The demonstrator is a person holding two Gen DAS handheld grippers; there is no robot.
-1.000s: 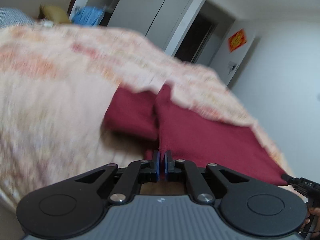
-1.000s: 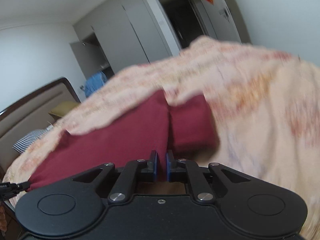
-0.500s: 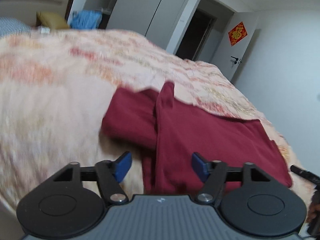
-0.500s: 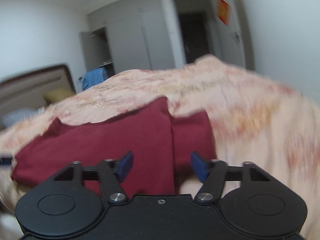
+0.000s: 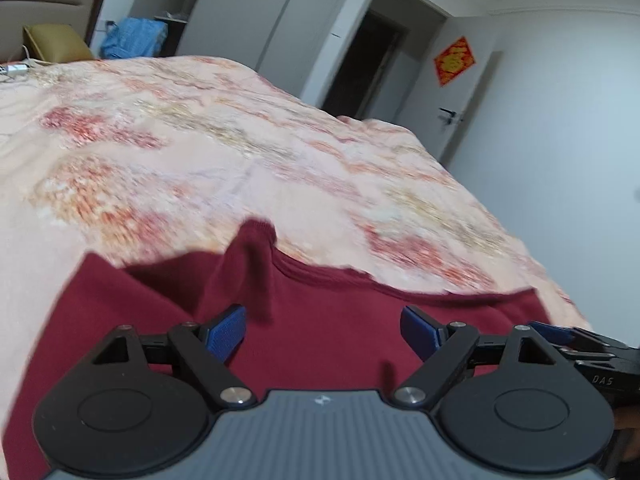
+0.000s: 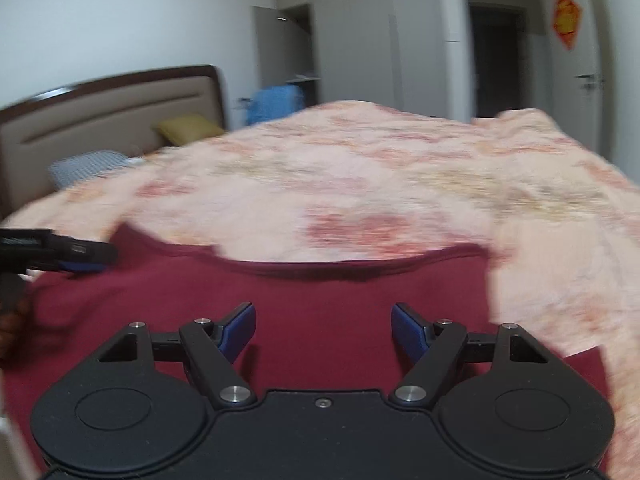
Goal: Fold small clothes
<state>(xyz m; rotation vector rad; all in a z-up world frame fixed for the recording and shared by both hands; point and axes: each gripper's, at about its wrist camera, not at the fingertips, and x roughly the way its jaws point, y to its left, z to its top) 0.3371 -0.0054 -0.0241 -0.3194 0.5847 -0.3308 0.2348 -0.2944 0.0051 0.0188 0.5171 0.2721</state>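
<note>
Pink floral bedspread (image 5: pixel 280 152) covers the bed, with the dark red garment (image 5: pixel 328 328) spread flat along its near edge. Over the cloth the left gripper (image 5: pixel 323 330) hovers low, jaws spread wide and holding nothing; the right gripper (image 6: pixel 323 325) beside it is equally wide apart and empty

I hold my left gripper (image 5: pixel 323 330) level with its 2 blue-padded fingers (image 5: pixel 225 334) spread wide, gripping nothing. My right gripper (image 6: pixel 323 326) sits just beside it, also level, its 2 fingers (image 6: pixel 408 330) equally wide apart.
</note>
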